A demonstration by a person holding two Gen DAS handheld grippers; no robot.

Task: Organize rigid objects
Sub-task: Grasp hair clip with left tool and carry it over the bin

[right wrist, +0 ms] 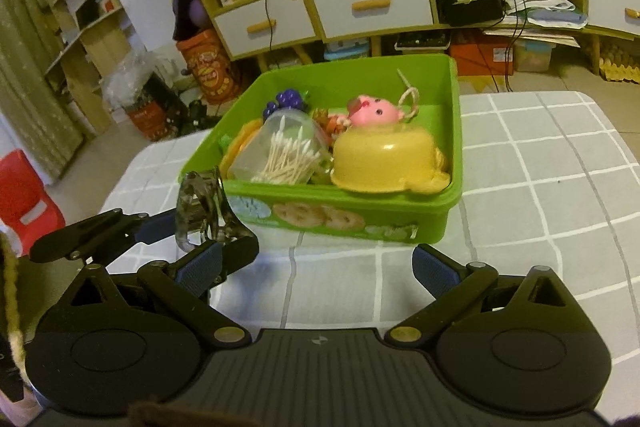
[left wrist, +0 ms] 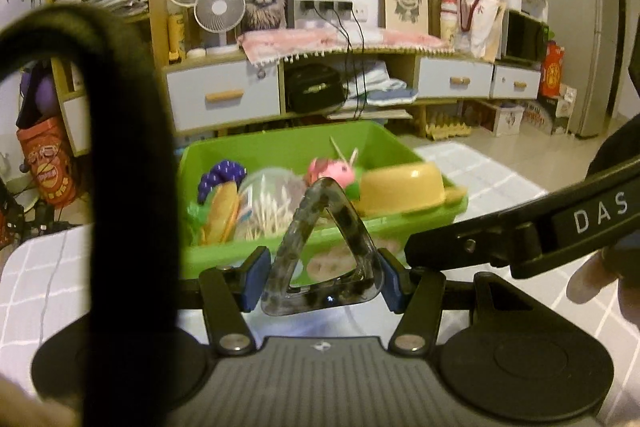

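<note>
The left claw [left wrist: 322,281] is clamping down on a translucent, grey-speckled triangular plastic hair clip [left wrist: 320,247], its blue pads [left wrist: 256,281] pressing on the clip's two lower corners while the point is standing upward between them. From the right wrist view, that same clip [right wrist: 200,207] is showing up to the left, held clear of the tabletop, just beside the near left corner of the green rectangular plastic bin [right wrist: 450,147].

The right claw [right wrist: 316,273] is hanging released, its blue pads [right wrist: 434,273] spread wide with nothing between them, pointing down toward the white-gridded grey cloth covering the tabletop [right wrist: 540,187], just in front of the bin.

Inside the bin things are crowding together: a clear plastic tub of cotton swabs [right wrist: 280,155] is lying at the left, a yellow plastic bowl turned upside down [right wrist: 384,163] is sitting at the right against the near wall, a pink pig-shaped toy [right wrist: 372,113] is peeking up behind the bowl, and a purple toy bunch of grapes [right wrist: 286,101] is resting at the back left. Printed biscuits are decorating the bin's front wall.

A black strap [left wrist: 128,147] is looping large across the left wrist view.
</note>
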